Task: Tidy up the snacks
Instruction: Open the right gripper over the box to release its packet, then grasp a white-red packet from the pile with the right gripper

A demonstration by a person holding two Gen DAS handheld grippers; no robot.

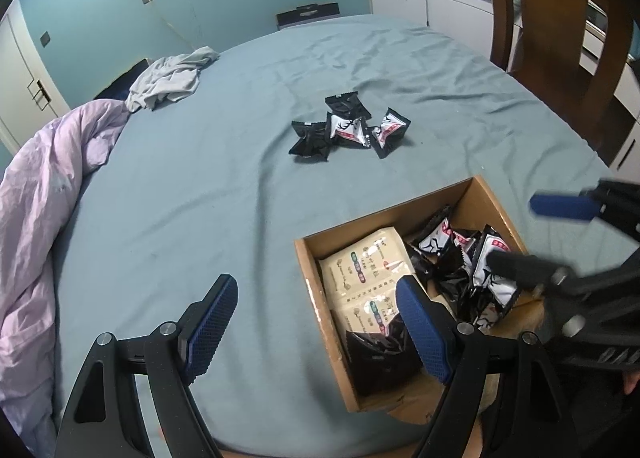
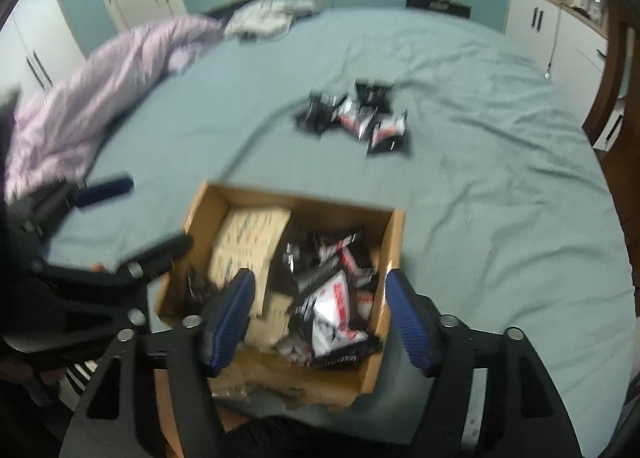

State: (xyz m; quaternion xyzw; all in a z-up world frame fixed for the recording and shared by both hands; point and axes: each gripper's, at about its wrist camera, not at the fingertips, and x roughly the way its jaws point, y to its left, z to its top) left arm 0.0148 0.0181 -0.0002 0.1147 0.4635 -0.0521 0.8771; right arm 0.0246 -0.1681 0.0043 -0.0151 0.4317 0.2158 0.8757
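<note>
Both wrist views downward, sharing box (image 1: 472, 193) (image 2: 200, 213).

Bare sheet (image 1: 180, 197) between box (image 1: 472, 193) and loose packets (image 1: 348, 129), duvet (image 1: 44, 185) crowding left edge

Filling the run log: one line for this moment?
left claw open | right claw open above box | snack packets loose on bed

Black hand-held gripper (image 1: 316, 322) frames, silver pivot screws, blue textured finger pads (image 1: 210, 324).
</note>
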